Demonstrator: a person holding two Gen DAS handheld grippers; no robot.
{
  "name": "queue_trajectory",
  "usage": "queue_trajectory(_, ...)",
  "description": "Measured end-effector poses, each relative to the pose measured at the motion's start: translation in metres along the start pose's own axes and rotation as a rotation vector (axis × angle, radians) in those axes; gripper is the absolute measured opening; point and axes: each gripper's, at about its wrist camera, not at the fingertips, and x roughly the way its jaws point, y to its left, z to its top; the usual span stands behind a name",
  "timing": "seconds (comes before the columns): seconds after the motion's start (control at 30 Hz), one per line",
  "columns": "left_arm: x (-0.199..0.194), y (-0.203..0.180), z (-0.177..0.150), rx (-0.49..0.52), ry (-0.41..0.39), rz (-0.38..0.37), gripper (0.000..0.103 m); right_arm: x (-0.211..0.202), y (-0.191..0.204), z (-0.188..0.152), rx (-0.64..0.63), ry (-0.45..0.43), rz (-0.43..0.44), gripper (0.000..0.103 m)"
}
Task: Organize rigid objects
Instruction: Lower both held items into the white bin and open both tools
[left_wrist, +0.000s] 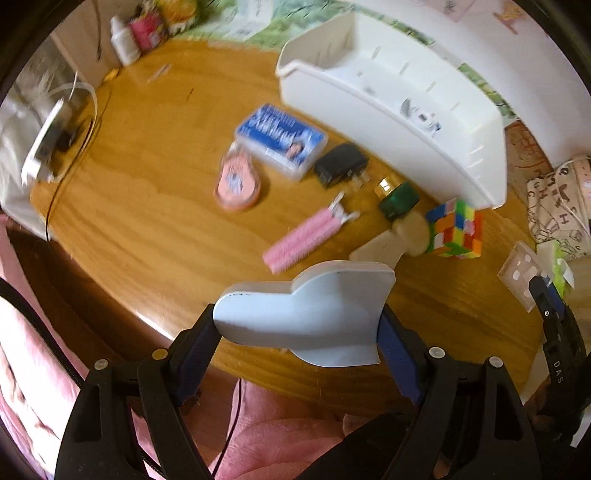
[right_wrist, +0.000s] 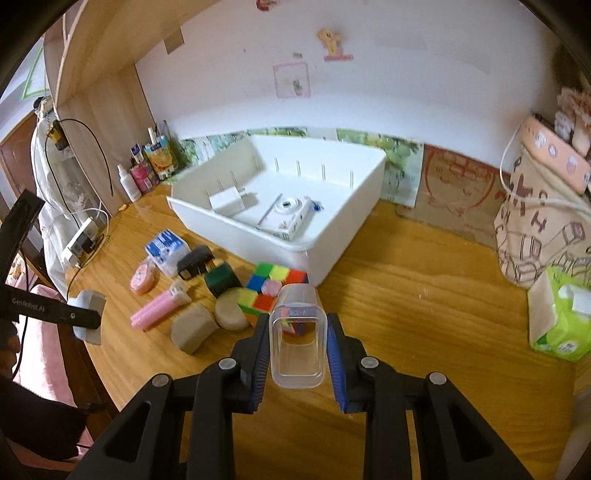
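Holding two items clear of the desk: your left gripper (left_wrist: 299, 328) is clamped across a pale grey-blue plastic piece (left_wrist: 306, 314), and your right gripper (right_wrist: 297, 354) is clenched on a small clear plastic case (right_wrist: 297, 339), pads pressing both its sides. Work surface is a wooden desk (right_wrist: 424, 295) with a rounded near edge, set against a white wall (right_wrist: 406, 74) with stickers and a landscape strip along its base. White bin (right_wrist: 332, 236) sits at the far side of the desk near the wall; inside it you've got a white charger (right_wrist: 229, 201) and a small white box (right_wrist: 291, 214). Rest of the clutter is in a loose group on the desk just near-left of the bin: blue-label box (left_wrist: 280, 142), black adapter (left_wrist: 341, 162), green bottle with gold cap (left_wrist: 397, 197), pink oval case (left_wrist: 236, 184), pink comb-like thing (left_wrist: 306, 232), two beige pieces (right_wrist: 210, 321), and a colour cube (right_wrist: 273, 291) touching the bin's near corner. Far left has small bottles (right_wrist: 129, 181) and cables by a wooden shelf side. Right side: patterned fabric bag (right_wrist: 539, 221) and a green tissue pack (right_wrist: 557, 317). Pink fabric shows below the desk edge in the left view, which is motion-blurred.
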Motion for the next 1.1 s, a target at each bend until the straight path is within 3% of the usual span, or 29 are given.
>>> queue_trajectory(0.33,-0.057,-0.009,0.04,0.197,-0.115,-0.034,0.084,-0.015,0.025,0.042,-0.035,-0.096,-0.015,0.029)
queue_trajectory(0.63,-0.093,-0.036,0.077,0.424,-0.272,-0.032,0.084,-0.006,0.052,0.074,-0.05,-0.148,-0.027,0.029)
queue_trajectory(0.87,-0.1,-0.05,0.107,0.554,-0.363,-0.099,0.084,0.007,0.066,0.099,-0.042,-0.186,-0.044,0.029)
queue_trajectory(1.1,-0.088,-0.055,0.136,0.614,-0.428,-0.173,0.084,0.026,0.07,0.116,-0.022,-0.199,-0.076,0.029)
